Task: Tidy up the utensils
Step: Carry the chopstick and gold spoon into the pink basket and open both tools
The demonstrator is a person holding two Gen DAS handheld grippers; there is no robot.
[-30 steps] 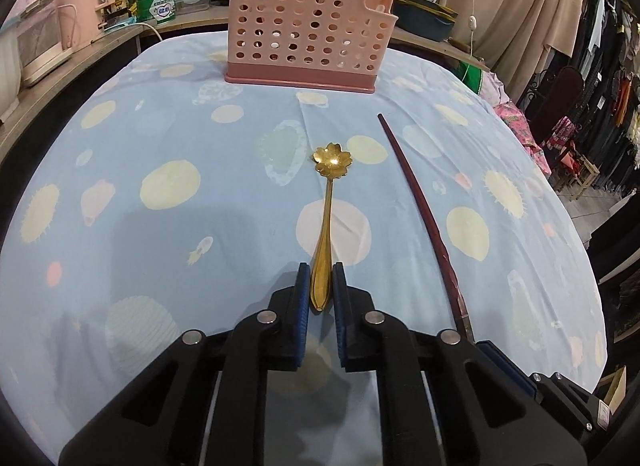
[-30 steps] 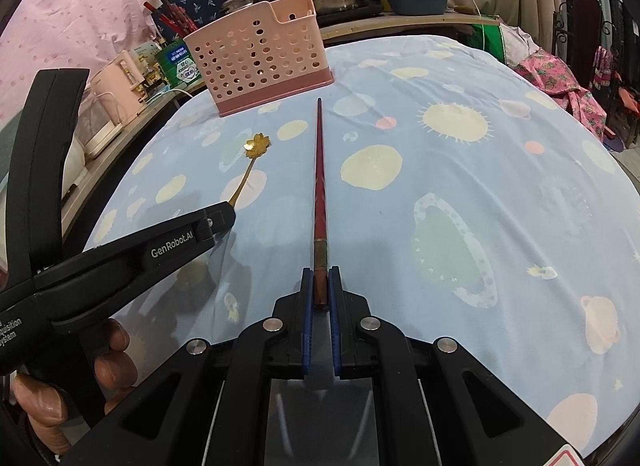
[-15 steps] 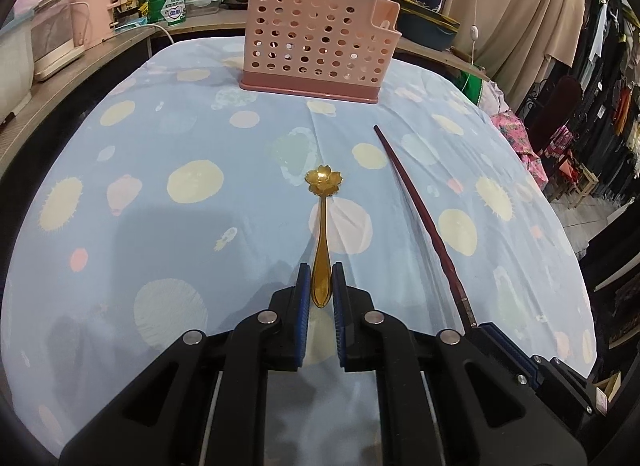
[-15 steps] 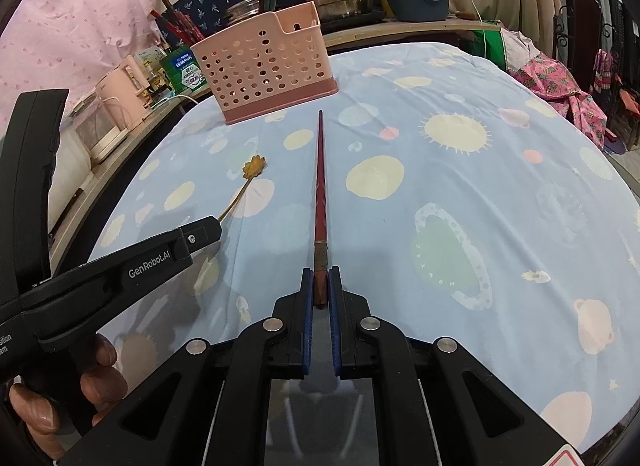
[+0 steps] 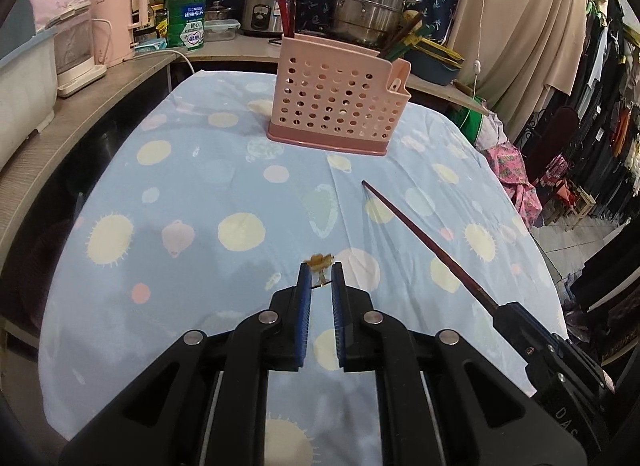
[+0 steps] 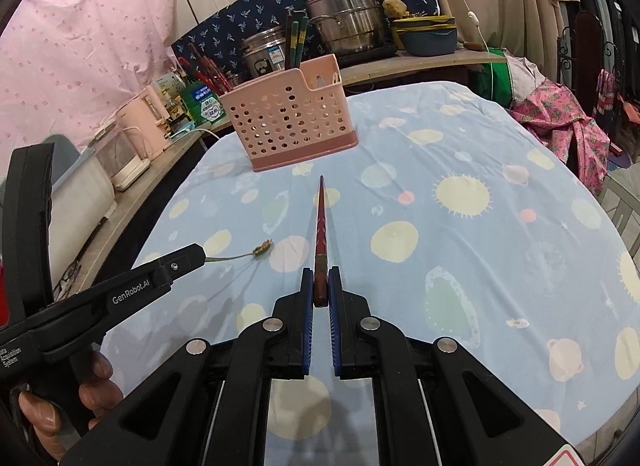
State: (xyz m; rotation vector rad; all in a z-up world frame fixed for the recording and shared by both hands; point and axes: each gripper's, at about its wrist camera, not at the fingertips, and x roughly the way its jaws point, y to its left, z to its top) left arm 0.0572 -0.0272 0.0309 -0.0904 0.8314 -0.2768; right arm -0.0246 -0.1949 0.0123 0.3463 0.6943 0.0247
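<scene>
left tool (image 5: 319, 276): pinching gold spoon (image 6: 262, 248)
right tool (image 6: 320, 286): pinching red chopstick (image 6: 321, 221)
pink basket (image 5: 338, 105): upright, far end of tabletop (image 5: 192, 201)

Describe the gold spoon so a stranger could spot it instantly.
Start at the pink perforated holder on the blue dotted tablecloth. Nearer the camera, the left claw holds a thin gold spoon; its flower-shaped bowl sets it apart from the long dark-red chopstick.

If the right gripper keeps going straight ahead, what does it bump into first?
Probably the pink basket. The right gripper, shut on the red chopstick, points at it, with only tablecloth between. Height is unclear.
</scene>
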